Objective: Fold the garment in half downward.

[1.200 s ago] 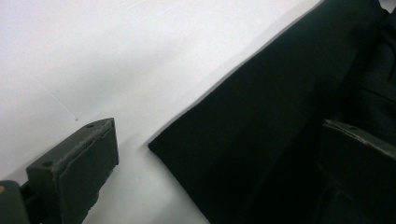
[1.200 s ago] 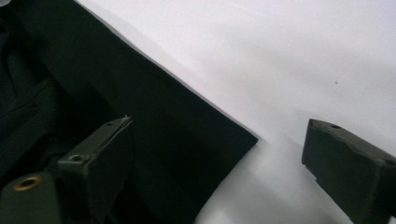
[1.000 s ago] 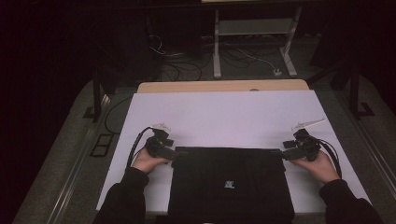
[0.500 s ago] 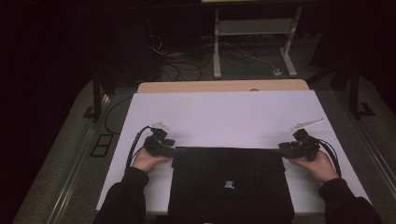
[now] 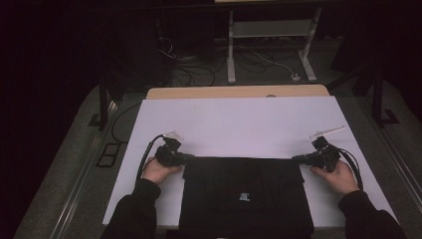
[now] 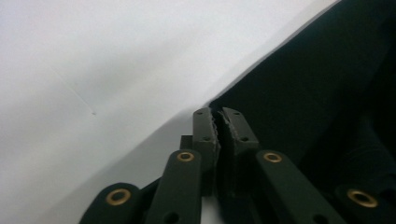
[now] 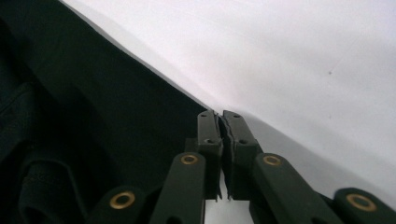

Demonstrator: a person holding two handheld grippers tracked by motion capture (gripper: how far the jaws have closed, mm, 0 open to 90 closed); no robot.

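A black garment point(image 5: 244, 194) lies folded flat on the white table point(image 5: 239, 124) near its front edge, with a small white label at its middle. My left gripper point(image 5: 186, 158) sits at the garment's far left corner. Its jaws have just been closing and now pinch the cloth edge point(image 6: 317, 84); in the left gripper view my left gripper point(image 6: 219, 122) stands with pads together. My right gripper point(image 5: 297, 159) is at the far right corner. Its jaws have also just been closing, and in its own view my right gripper point(image 7: 219, 122) is shut on the cloth point(image 7: 93, 93).
Bare white tabletop point(image 6: 93, 70) stretches beyond the garment to a wooden strip point(image 5: 239, 92) at the far edge. Behind the table are a metal stand point(image 5: 268, 45) and floor cables. Black cables trail from both grippers. The surroundings are dark.
Both grippers' jaws have closed at the garment's far corners. The hands have stayed where they were.
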